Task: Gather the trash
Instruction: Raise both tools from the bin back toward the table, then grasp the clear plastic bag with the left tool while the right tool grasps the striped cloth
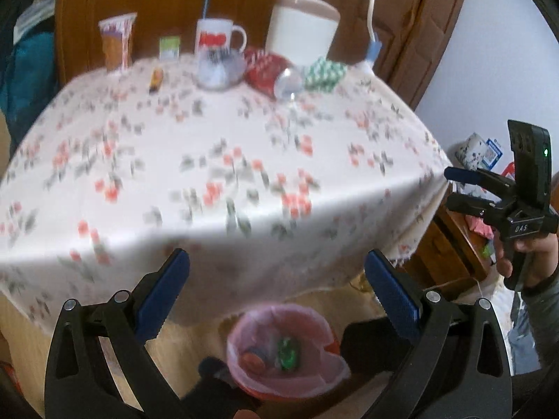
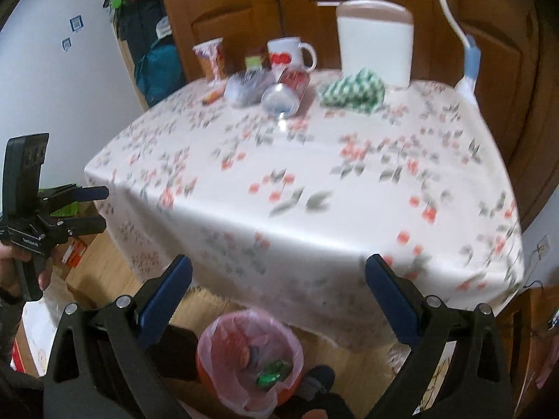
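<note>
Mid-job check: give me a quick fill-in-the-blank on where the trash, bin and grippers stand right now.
1. The bin on the floor has a ____ liner.
2. Both hand-held grippers, left and right, are ____ and hold nothing.
3. The bottle on the table lies on its ____.
4. The crumpled wrapper beside the white container is white and ____.

Missing: pink; open; side; green

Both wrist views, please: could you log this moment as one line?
left gripper: open, empty | right gripper: open, empty | bin: on floor before table, holds trash | plastic bottle, green cloth: on table
</note>
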A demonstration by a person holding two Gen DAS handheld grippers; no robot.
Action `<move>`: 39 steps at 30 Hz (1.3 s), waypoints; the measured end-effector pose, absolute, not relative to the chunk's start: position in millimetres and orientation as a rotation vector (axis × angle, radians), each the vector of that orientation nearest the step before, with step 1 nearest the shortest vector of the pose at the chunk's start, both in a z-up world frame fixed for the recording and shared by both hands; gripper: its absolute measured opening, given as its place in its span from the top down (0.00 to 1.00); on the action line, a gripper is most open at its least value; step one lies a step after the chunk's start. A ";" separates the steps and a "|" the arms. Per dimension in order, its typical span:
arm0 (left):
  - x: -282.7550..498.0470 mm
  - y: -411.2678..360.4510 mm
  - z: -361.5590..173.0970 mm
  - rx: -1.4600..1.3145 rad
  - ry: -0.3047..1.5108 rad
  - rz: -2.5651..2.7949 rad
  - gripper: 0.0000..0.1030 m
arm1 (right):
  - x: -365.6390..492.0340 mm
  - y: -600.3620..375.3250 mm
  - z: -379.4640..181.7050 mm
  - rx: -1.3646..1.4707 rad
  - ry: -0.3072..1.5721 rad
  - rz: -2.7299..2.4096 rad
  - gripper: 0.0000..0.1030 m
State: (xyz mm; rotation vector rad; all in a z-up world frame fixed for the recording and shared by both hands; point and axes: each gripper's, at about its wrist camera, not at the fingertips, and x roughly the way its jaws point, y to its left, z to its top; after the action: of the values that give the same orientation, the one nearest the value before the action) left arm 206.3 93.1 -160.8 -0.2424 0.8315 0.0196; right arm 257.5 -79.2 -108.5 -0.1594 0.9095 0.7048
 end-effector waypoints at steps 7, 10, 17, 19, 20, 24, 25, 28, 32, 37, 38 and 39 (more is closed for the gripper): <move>241.0 108.2 -133.8 -0.184 0.784 0.042 0.06 | 292.7 -76.2 -88.1 -0.159 0.866 0.671 0.05; 261.0 117.5 -127.8 -0.180 0.773 0.059 0.05 | 308.6 -72.1 -81.1 -0.163 0.853 0.663 0.05; 316.0 142.8 -121.5 -0.195 0.761 0.073 0.05 | 345.8 -59.3 -67.2 -0.156 0.829 0.655 0.05; 330.9 146.9 -120.3 -0.184 0.759 0.077 0.05 | 358.8 -55.5 -64.4 -0.152 0.825 0.652 0.05; 340.2 149.7 -120.7 -0.181 0.759 0.081 0.05 | 364.4 -53.9 -63.4 -0.147 0.826 0.651 0.05; 374.6 159.2 -125.8 -0.161 0.770 0.108 0.06 | 391.2 -47.2 -61.2 -0.125 0.826 0.644 0.05; 380.8 161.3 -127.0 -0.159 0.773 0.111 0.06 | 396.4 -45.7 -61.5 -0.122 0.827 0.643 0.05; 402.9 168.3 -133.2 -0.150 0.784 0.112 0.06 | 420.4 -39.0 -64.2 -0.120 0.831 0.616 0.05; 423.0 179.9 -141.5 -0.162 0.791 0.110 0.06 | 446.5 -32.4 -69.5 -0.113 0.844 0.587 0.05; 442.7 193.2 -150.2 -0.189 0.790 0.096 0.06 | 472.4 -17.1 -78.3 -0.128 0.857 0.567 0.05; 446.3 194.3 -151.1 -0.188 0.788 0.088 0.06 | 478.0 -13.6 -80.4 -0.129 0.862 0.564 0.05; 450.2 195.4 -152.2 -0.187 0.790 0.081 0.06 | 482.2 -10.9 -82.3 -0.127 0.868 0.561 0.05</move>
State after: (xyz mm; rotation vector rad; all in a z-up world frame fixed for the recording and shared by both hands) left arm 450.2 195.4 -152.2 -0.1873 0.7901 0.0808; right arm 482.2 -10.9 -82.3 -0.1274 0.8677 0.5612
